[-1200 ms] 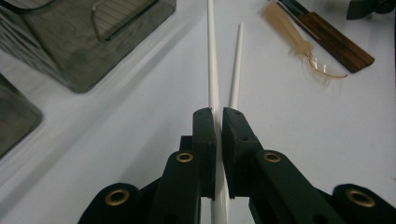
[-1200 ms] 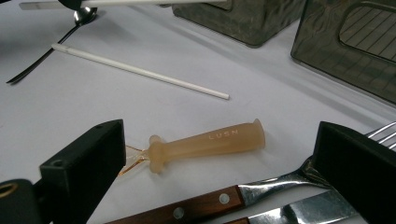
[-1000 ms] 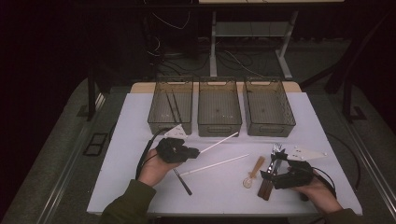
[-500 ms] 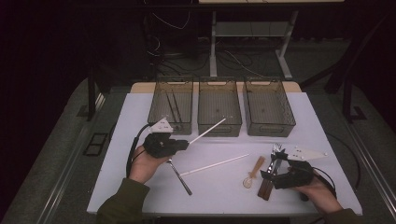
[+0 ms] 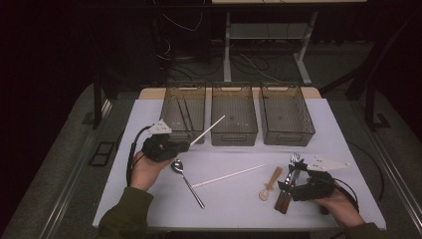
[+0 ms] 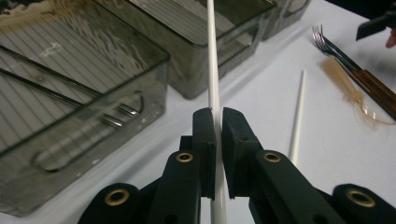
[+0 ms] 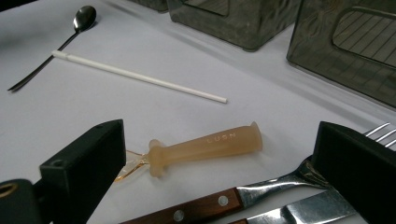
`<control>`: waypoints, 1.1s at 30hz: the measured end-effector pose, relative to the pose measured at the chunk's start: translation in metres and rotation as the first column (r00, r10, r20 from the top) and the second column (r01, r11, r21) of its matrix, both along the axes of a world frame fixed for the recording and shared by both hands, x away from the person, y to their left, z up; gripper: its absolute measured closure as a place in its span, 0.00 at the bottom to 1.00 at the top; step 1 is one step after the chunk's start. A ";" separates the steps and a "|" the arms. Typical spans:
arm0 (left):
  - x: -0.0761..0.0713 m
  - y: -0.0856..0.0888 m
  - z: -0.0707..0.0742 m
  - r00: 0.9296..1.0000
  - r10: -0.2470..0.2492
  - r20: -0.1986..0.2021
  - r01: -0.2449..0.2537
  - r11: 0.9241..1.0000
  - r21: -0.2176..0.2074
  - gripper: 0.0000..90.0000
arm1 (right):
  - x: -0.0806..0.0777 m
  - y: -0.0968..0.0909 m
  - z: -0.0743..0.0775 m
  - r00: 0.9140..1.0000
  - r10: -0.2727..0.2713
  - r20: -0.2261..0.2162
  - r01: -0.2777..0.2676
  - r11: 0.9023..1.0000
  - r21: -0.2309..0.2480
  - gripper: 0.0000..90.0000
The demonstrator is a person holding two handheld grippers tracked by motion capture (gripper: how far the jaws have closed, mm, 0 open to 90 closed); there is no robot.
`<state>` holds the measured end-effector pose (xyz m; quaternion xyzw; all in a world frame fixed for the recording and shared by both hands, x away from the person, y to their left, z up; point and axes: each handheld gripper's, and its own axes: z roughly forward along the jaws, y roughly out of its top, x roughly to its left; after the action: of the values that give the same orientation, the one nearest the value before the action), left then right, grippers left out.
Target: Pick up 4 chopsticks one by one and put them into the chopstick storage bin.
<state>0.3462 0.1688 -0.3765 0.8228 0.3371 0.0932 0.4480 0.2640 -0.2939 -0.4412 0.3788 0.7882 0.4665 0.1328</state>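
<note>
White stick (image 6: 213,56) clamped in left claw (image 6: 218,135), held above desk (image 5: 348,129), tip pointing over the middle bin (image 5: 234,114). 2nd white stick (image 5: 229,176) lies on desk beside spoon (image 5: 186,180). Right claw (image 7: 224,172) jaws apart around forks (image 7: 280,184), nothing gripped.

"LUSN" (raised letters, faint) along the amber plastic handle (image 7: 205,147) on the table

bins: three grey (image 5: 235,114) | metal spoon (image 5: 185,178) | plastic spoon (image 7: 201,149) | forks, wooden handles (image 5: 288,184)
</note>
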 end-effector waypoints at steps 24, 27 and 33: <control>0.080 0.012 0.022 0.992 0.128 0.017 -0.128 0.992 0.009 0.93 | 0.000 0.000 -0.001 1.000 -0.016 -0.002 0.016 1.000 0.006 0.03; 0.093 0.014 0.024 0.988 0.152 0.018 -0.152 0.988 0.009 0.93 | 0.000 0.001 -0.001 1.000 -0.013 -0.003 0.013 1.000 0.004 0.03; 0.114 0.019 0.029 0.979 0.204 0.032 -0.204 0.979 0.022 0.93 | 0.000 0.001 -0.001 1.000 -0.013 -0.005 0.013 1.000 0.007 0.03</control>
<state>0.4602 0.1875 -0.3477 0.7879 0.4119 0.1549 0.4308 0.2642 -0.2932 -0.4427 0.3857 0.7842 0.4676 0.1327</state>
